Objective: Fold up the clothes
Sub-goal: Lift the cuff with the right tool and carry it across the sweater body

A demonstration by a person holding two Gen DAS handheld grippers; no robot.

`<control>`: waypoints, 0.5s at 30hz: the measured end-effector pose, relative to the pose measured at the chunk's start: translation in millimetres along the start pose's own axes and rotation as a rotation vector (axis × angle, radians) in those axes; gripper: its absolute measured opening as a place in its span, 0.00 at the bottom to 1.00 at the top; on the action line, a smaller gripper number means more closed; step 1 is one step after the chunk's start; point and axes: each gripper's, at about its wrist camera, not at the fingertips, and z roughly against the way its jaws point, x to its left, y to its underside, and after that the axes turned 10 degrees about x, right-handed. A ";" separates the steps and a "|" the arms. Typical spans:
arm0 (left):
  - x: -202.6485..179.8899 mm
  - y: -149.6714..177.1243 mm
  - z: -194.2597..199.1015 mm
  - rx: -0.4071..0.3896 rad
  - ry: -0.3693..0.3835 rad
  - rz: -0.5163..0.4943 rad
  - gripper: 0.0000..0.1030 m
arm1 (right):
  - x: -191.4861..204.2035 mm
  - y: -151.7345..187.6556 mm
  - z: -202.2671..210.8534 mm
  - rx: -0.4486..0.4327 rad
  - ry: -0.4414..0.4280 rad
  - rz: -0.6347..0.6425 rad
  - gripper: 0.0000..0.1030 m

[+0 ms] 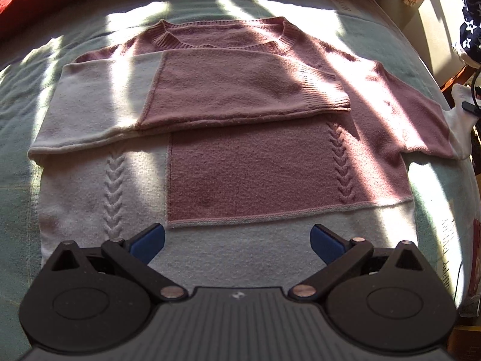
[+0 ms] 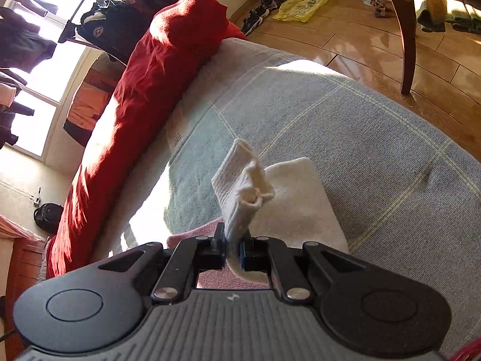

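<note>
We see the sweater (image 1: pixel 240 150) flat on the bed (image 1: pixel 18 120), one sleeve (image 1: pixel 192 96) folded across its chest. Our left gripper (image 1: pixel 237 240) hovers spread wide over the hem, touching nothing. Our right gripper (image 2: pixel 233 251) is clamped on the other sleeve's white cuff (image 2: pixel 240 186), lifted off the bed beside the red pillow (image 2: pixel 144 90).

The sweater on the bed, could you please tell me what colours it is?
The sweater is blocked in dusty pink and cream white, best seen in the left wrist view.
</note>
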 end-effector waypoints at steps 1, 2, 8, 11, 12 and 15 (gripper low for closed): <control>4.9 1.8 1.4 -0.004 -0.006 -0.010 0.99 | 8.3 2.5 -5.5 0.008 0.000 0.010 0.09; 10.0 4.0 2.5 -0.007 -0.010 -0.018 0.99 | 16.7 5.0 -10.9 0.016 -0.001 0.020 0.09; 38.1 16.7 5.0 0.000 -0.010 -0.026 0.99 | 66.7 19.9 -43.7 0.063 -0.004 0.081 0.09; 50.8 21.5 6.2 0.002 -0.007 -0.019 0.99 | 93.0 27.3 -60.5 0.083 -0.002 0.120 0.09; 54.8 22.6 6.7 0.002 -0.005 -0.017 0.99 | 102.0 29.8 -66.2 0.089 -0.001 0.135 0.09; 67.6 26.1 8.6 0.000 -0.004 -0.001 0.99 | 126.3 36.6 -81.4 0.106 0.000 0.178 0.09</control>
